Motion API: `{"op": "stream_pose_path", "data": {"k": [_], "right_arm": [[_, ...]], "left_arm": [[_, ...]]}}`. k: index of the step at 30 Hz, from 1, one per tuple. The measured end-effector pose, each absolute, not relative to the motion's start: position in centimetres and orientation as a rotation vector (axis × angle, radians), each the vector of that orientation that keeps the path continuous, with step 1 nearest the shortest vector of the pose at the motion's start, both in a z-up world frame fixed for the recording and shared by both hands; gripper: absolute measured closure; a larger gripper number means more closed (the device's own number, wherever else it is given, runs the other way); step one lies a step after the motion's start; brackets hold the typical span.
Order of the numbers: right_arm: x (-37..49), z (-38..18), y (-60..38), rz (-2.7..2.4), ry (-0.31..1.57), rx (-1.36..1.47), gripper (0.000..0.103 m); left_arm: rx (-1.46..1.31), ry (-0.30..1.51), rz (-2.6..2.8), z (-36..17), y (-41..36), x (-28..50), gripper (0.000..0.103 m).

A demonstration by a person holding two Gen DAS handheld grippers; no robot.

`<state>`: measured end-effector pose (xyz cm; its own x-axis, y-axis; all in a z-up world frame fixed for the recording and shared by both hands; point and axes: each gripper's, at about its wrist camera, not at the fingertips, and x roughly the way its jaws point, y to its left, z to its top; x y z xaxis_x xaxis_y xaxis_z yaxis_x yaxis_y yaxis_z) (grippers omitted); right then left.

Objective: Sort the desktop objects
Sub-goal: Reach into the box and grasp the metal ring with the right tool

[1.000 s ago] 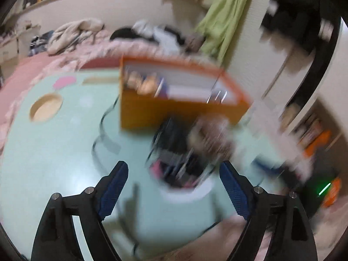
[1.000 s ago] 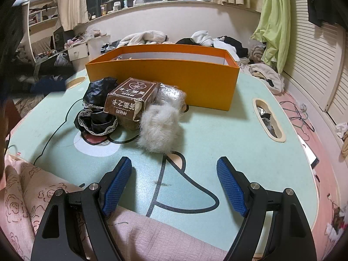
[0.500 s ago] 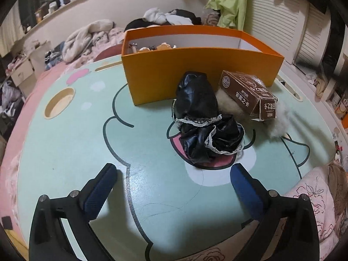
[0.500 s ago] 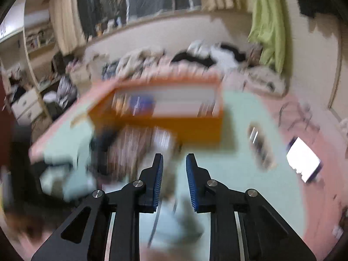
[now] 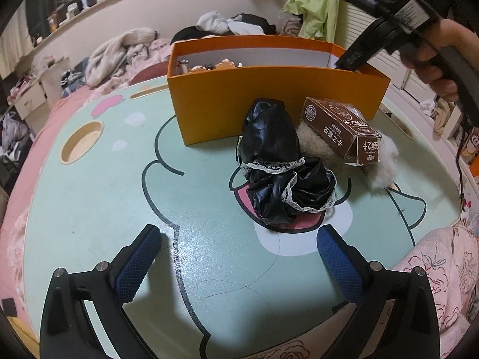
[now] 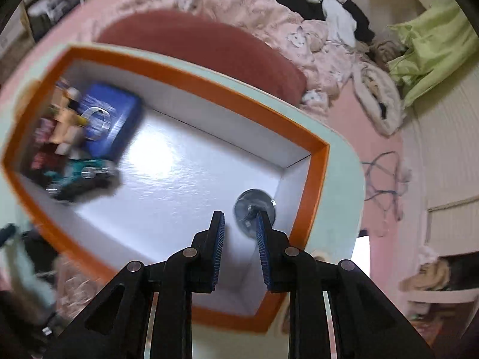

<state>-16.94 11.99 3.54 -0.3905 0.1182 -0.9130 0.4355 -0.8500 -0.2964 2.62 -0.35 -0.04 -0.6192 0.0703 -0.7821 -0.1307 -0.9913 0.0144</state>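
An orange box (image 5: 269, 101) with a white inside stands on the mint-green table (image 5: 98, 197). In front of it lie a black lace-trimmed cloth (image 5: 281, 167), a brown carton (image 5: 344, 128) and a beige fur piece (image 5: 381, 161). My left gripper (image 5: 236, 260) is open and empty, low over the table in front of the cloth. My right gripper (image 6: 238, 227) hangs over the box (image 6: 317, 185), jaws partly open and empty; its body also shows in the left wrist view (image 5: 389, 21). A small round metal object (image 6: 254, 209) lies in the box's right corner. A blue item (image 6: 110, 119) and several small things lie at its left end.
A round cup hole (image 5: 80, 143) is cut into the table's left side. Pink bedding with piled clothes (image 5: 125, 51) lies behind the table. A pink floral cloth (image 5: 443, 269) covers the near right edge. A green garment (image 6: 434, 48) hangs at the back right.
My right gripper rose from the table and moved over the orange box, jaws narrowing then parting a little. My left gripper steadied facing the cloth and carton, still open.
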Motion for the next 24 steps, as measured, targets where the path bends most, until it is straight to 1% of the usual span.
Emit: {"op": "stream_pose_path", "data": {"k": [2, 6, 7, 10, 12, 13, 16, 18, 21, 24], "right_arm": [[-16.9, 3.3, 11.6, -2.381, 0.815, 1.603, 0.081], [-17.0, 2.7, 11.1, -2.396, 0.849, 1.620, 0.081], [-16.9, 2.6, 11.0, -2.407, 0.868, 1.619, 0.083], [-16.4, 2.7, 10.9, -2.439, 0.854, 1.585, 0.084], [-15.6, 3.1, 11.0, -2.504, 0.832, 1.510, 0.085], [-15.1, 3.6, 11.1, -2.542, 0.795, 1.463, 0.085], [-12.2, 6.5, 12.1, -2.680, 0.575, 1.225, 0.085], [-8.8, 8.9, 13.3, -2.716, 0.356, 1.045, 0.085], [-4.2, 10.2, 14.8, -2.634, 0.161, 0.927, 0.085], [-1.1, 9.2, 16.1, -2.557, 0.052, 0.931, 0.085]], "left_arm": [[-1.312, 0.108, 2.727, -0.4, -0.2, 2.8, 0.000], [-1.312, 0.109, 2.727, -0.4, -0.3, 2.8, 0.000], [-1.311, 0.108, 2.727, -0.4, -0.3, 2.8, 0.000], [-1.311, 0.108, 2.727, -0.4, -0.3, 2.8, 0.000], [-1.311, 0.109, 2.727, -0.4, -0.3, 2.8, 0.000], [-1.311, 0.109, 2.727, -0.4, -0.3, 2.9, 0.000], [-1.311, 0.109, 2.726, -0.4, -0.4, 2.9, 0.000], [-1.311, 0.109, 2.727, -0.4, -0.4, 2.9, 0.000], [-1.310, 0.109, 2.726, -0.5, -0.4, 2.9, 0.000], [-1.310, 0.109, 2.727, -0.5, -0.4, 3.0, 0.000]]}}
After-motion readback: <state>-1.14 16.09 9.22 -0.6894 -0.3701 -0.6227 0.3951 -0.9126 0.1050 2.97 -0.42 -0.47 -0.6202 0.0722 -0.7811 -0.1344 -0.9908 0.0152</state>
